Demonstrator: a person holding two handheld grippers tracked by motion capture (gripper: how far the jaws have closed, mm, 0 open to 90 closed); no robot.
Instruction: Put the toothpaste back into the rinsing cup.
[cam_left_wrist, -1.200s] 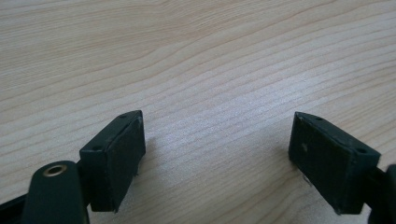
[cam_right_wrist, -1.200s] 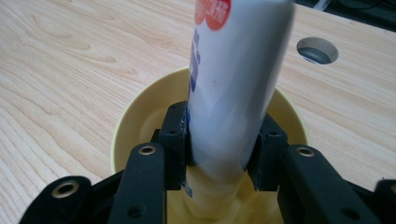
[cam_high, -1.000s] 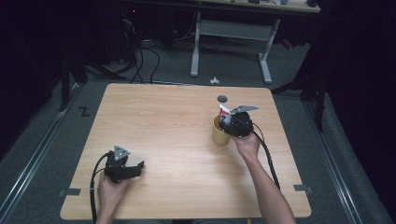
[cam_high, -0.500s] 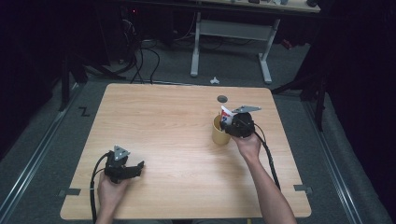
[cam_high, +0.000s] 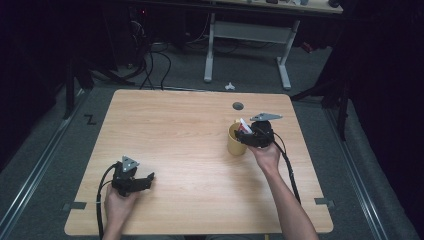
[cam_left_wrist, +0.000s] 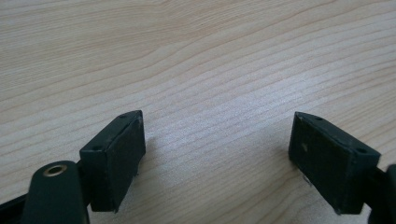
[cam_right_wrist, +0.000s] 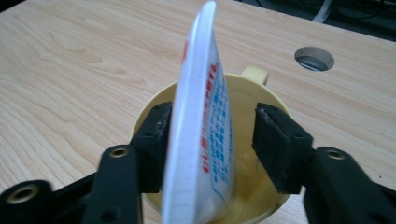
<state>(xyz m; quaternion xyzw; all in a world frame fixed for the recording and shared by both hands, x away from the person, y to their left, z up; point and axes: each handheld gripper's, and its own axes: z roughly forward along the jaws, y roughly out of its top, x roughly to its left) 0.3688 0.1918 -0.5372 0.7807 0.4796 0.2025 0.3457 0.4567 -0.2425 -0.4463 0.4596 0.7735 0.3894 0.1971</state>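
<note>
The right tool (cam_right_wrist: 210, 154) is being opened, its jaws now slack around a white printed tube (cam_right_wrist: 201, 140) standing in the yellow mug (cam_right_wrist: 252, 205) just beyond. Light, soft and squashable, the tube is best gripped across its flat sides. The left tool (cam_left_wrist: 217, 154) is being held wide open and empty.

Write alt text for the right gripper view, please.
A white tube with red and blue print stands tilted in a yellow mug on a wooden table, between the right tongs, whose jaws have just been opening; the right-hand jaw stands clear of it.
</note>
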